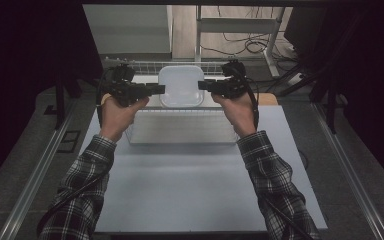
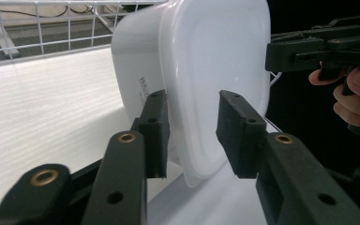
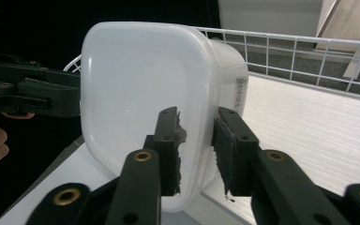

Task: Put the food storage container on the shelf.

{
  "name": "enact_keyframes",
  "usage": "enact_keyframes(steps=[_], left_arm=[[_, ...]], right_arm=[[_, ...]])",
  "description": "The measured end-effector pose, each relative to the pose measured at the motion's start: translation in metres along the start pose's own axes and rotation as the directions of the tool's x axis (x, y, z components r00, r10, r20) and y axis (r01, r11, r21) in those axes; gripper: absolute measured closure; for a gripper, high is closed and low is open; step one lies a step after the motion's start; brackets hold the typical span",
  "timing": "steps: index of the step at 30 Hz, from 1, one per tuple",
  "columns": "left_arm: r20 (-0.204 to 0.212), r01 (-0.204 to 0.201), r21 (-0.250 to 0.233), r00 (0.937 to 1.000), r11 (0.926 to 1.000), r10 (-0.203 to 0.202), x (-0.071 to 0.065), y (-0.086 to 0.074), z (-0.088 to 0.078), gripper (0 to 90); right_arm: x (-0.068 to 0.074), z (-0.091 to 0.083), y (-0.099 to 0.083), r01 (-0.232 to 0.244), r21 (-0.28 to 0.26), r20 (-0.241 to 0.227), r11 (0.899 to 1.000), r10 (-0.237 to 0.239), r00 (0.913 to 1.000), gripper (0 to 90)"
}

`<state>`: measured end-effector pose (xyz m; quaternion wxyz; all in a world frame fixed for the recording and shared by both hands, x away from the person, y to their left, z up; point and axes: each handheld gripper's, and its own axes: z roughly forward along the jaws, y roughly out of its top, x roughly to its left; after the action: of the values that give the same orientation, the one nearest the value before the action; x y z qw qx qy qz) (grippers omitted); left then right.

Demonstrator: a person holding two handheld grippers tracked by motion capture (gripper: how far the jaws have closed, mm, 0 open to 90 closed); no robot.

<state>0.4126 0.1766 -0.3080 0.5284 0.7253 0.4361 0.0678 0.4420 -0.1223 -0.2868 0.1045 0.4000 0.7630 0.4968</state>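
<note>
A white plastic box [image 1: 181, 86] with a rounded lid sits in the far half of a white wire basket [image 1: 180, 141]. My left gripper [image 1: 162, 90] reaches its left edge and my right gripper [image 1: 201, 85] its right edge, both held level. In the left gripper view the box [image 2: 201, 61] has its rim between the jaws of my left gripper [image 2: 194, 133], with gaps on both sides of the rim. In the right gripper view the box [image 3: 140, 89] has its rim inside my right gripper [image 3: 199, 150], pads not pressing. Each gripper view shows the other gripper across the lid.
The basket's wire walls [image 2: 51, 28] [image 3: 309, 51] rise around a white floor. It stands on a blue-grey table top [image 1: 190, 190], with bare room nearer the person. Behind the table are a metal frame and loose cables [image 1: 250, 45]. Dark curtains flank both sides.
</note>
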Motion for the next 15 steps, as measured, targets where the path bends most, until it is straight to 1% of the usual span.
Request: enact_keyframes(steps=[2,7,8,9,10,15], left_arm=[[-0.011,0.000,0.007,0.9999,1.0000,0.000,0.001,0.002,0.002,60.9],[-0.026,-0.003,0.015,0.9997,0.9999,0.004,0.002,0.004,0.004,61.0],[-0.037,-0.006,0.020,0.9993,0.9998,0.007,0.002,0.005,0.006,61.3],[-0.037,-0.006,0.020,0.9993,0.9998,0.007,0.002,0.005,0.006,61.7],[-0.052,-0.013,0.033,0.9985,0.9994,0.015,0.003,0.006,0.009,61.7],[-0.055,-0.015,0.038,0.9983,0.9992,0.017,0.005,0.007,0.014,58.3]], right_arm=[[0.001,0.003,0.002,-0.002,0.005,0.006,1.000,0.002,1.0000,66.7],[0.001,0.007,0.004,0.005,0.010,0.021,1.000,-0.005,0.9998,64.3],[0.001,0.008,0.005,0.007,0.011,0.022,1.000,-0.007,0.9997,63.3],[0.001,0.008,0.005,0.007,0.011,0.022,1.000,-0.007,0.9997,63.3],[-0.001,0.010,0.005,0.003,0.012,0.023,1.000,-0.003,0.9997,62.1],[-0.003,0.014,0.006,-0.007,0.016,0.029,1.000,0.007,0.9996,58.8]])
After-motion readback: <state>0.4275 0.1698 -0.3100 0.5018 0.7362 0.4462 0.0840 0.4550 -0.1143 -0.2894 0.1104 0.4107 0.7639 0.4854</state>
